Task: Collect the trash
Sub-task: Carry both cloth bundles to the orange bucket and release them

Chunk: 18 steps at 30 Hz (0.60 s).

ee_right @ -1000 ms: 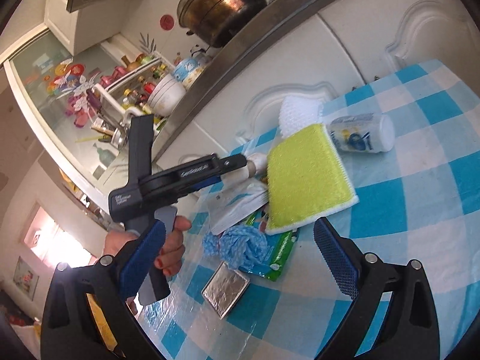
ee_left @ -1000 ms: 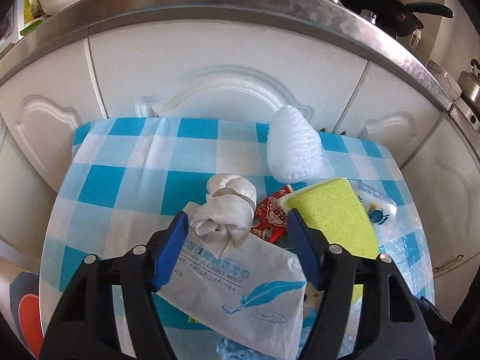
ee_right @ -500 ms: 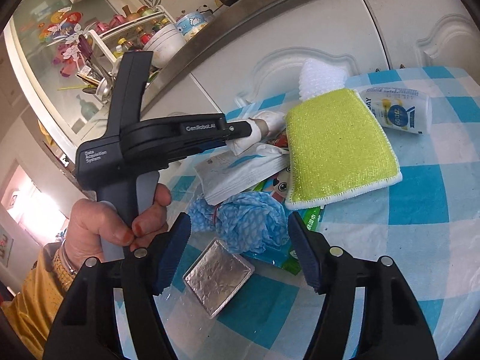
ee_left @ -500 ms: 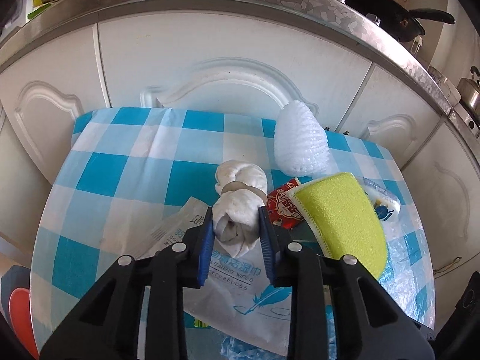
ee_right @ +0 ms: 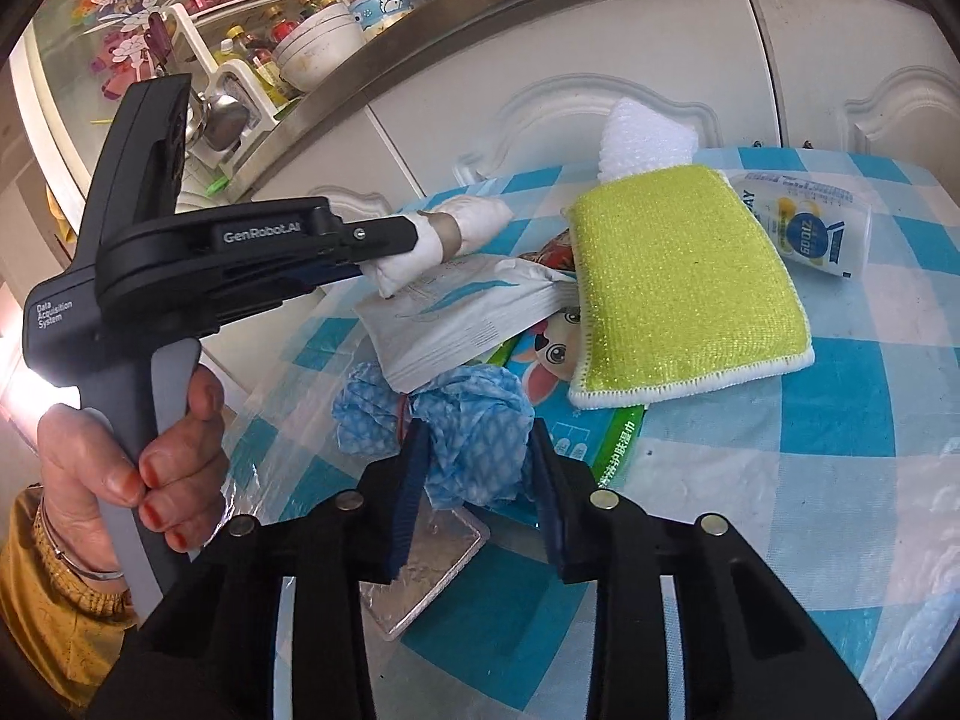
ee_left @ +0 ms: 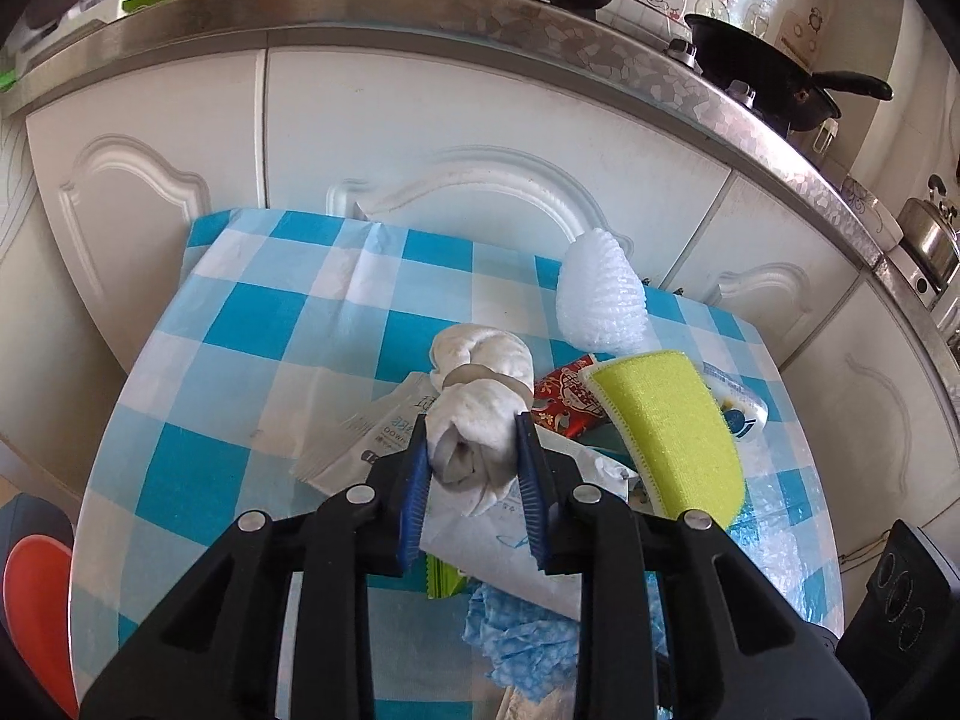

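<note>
The left gripper is pinching the near end of the white rag, whose long axis runs away toward the cupboard, atop the wipes packet. The right gripper is closing, its jaws around the blue cloth lying just ahead of it, near the table's front edge.

Left claw clamped and tilted down; right claw closing beside it.
</note>
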Each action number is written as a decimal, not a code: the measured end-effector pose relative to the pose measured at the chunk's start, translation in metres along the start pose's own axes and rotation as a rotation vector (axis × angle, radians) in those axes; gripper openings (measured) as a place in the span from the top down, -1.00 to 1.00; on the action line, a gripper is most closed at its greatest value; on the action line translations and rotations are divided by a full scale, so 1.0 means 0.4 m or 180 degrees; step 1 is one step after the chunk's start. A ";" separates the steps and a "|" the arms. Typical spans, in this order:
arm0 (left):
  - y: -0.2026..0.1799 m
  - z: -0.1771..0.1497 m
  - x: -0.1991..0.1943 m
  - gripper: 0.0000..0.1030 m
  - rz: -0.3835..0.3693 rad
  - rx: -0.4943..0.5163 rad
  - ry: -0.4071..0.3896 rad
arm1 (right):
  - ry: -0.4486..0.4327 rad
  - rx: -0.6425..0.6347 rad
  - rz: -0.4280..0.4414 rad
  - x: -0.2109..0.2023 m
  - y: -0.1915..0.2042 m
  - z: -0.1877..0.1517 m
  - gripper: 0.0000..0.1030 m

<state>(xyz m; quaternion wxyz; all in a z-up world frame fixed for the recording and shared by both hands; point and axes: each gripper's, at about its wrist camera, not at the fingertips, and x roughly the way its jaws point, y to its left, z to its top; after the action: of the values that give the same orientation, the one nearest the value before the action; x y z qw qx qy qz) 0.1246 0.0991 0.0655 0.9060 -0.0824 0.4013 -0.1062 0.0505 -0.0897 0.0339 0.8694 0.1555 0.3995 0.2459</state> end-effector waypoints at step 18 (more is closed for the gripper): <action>-0.021 -0.115 -0.214 0.44 0.0045 0.0142 -0.0225 | -0.0410 0.0113 0.0294 -0.103 0.000 -0.048 0.49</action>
<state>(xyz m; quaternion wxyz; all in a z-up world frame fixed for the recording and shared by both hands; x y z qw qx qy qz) 0.0332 0.1103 0.0975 0.9220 -0.0631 0.3671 -0.1057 0.0125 -0.1111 0.0472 0.8781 0.2047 0.3395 0.2681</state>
